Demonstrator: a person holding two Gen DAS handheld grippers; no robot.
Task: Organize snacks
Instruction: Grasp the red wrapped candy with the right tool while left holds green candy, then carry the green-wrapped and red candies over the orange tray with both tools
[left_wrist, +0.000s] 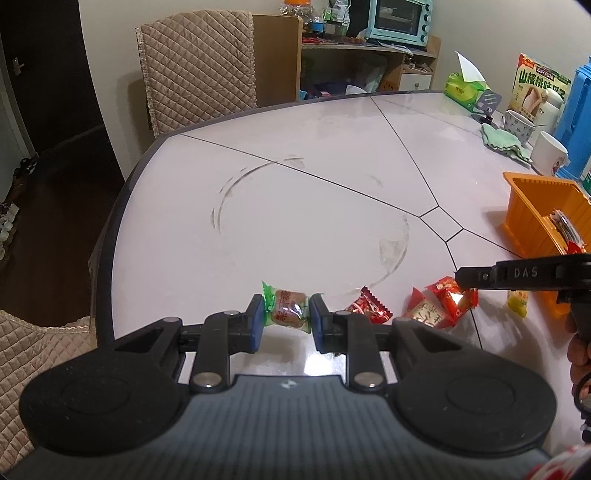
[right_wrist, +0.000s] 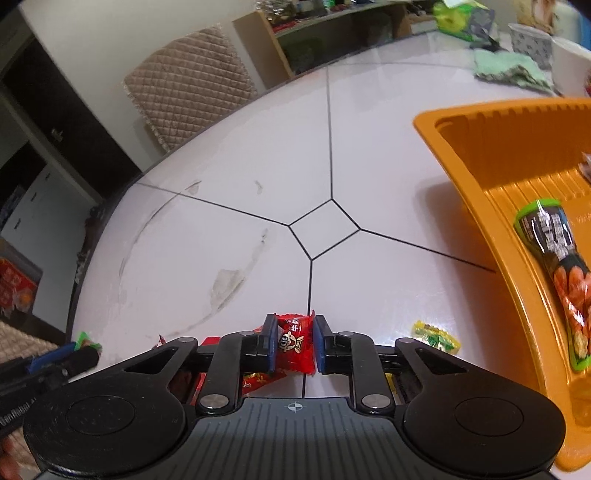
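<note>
Between left gripper (left_wrist: 287, 320) pads: candy (left_wrist: 288, 309)

Quilted chair (left_wrist: 195, 59) beside wooden shelf (left_wrist: 354, 51)

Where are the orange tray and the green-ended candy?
orange tray (right_wrist: 480, 221), right wrist view, on its near wall.
green-ended candy (left_wrist: 288, 308), left wrist view, on its brown middle.
</note>
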